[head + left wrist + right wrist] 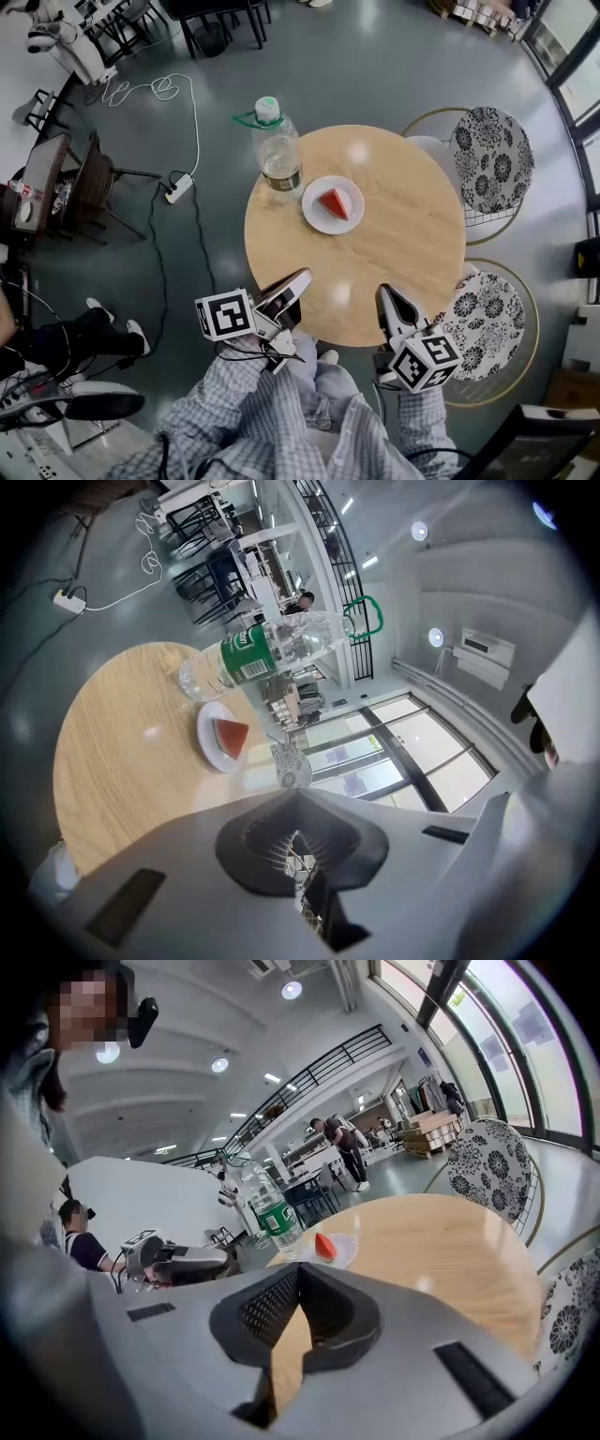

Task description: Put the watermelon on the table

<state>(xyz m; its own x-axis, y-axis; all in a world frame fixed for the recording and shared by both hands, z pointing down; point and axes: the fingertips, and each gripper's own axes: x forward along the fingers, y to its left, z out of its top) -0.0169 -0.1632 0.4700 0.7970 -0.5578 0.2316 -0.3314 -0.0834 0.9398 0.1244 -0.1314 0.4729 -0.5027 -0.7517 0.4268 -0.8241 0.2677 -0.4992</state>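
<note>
My left tongs (300, 277) and right tongs (383, 292) hang closed and empty at the desk's (394, 234) near edge. A careless far reach could topple the bottle (277, 150) beside the watermelon (334, 203).

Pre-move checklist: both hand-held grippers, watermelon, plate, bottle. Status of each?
1. Watermelon slice on the white plate: ok.
2. Plate fully on the round table: ok.
3. Left hand-held gripper empty: ok, jaws shut, nothing between them.
4. Right hand-held gripper empty: ok, jaws shut, nothing between them.
5. Water bottle upright beside the plate: ok.
6. Bottle touching the plate: cannot tell.
</note>
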